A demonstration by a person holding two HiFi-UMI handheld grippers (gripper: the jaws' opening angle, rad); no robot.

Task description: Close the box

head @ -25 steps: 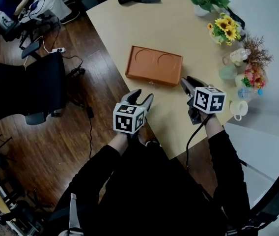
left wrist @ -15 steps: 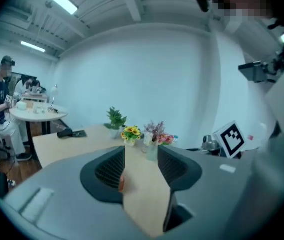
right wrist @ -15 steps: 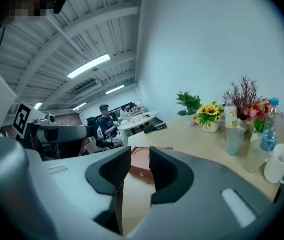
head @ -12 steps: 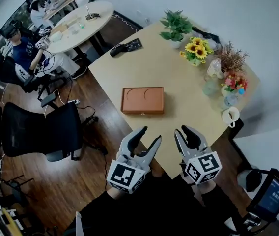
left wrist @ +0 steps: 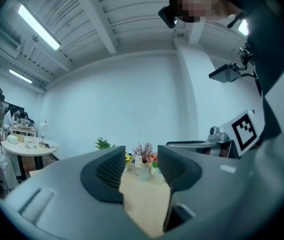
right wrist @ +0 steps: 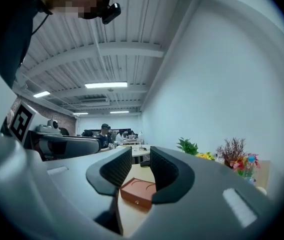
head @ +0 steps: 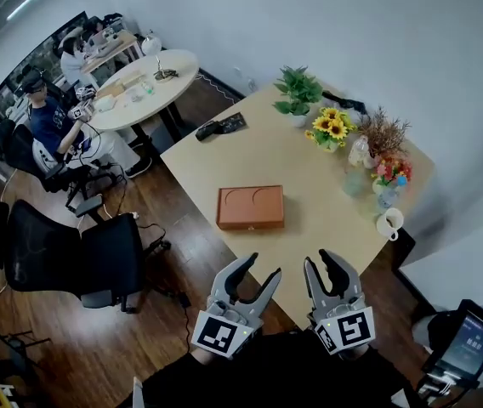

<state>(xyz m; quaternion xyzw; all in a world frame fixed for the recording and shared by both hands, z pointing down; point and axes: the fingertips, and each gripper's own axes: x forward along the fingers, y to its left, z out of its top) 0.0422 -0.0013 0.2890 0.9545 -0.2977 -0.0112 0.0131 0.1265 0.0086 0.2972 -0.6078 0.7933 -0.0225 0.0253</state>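
Observation:
An orange-brown box [head: 250, 207] lies flat on the light wooden table [head: 309, 168], its lid down, with two round shapes pressed into the top. Both grippers hang at the table's near edge, well short of the box. My left gripper [head: 261, 267] is open and holds nothing; in the left gripper view [left wrist: 139, 167] only table and distant flowers show between its jaws. Just as open and bare is my right gripper [head: 319, 259]. In the right gripper view [right wrist: 141, 170] the box [right wrist: 138, 193] appears far off, in line with the gap.
A potted plant [head: 296, 90], sunflowers [head: 330, 128], small vases [head: 384, 175] and a white mug [head: 389, 222] line the table's right side. Black items [head: 220, 126] lie at its far end. A black office chair [head: 80, 253] stands left, and people sit by a round table [head: 144, 79].
The head view has risen and pulled back, so the whole table now shows. Both grippers have drawn away from the box to the near edge, still open. The box has not moved.

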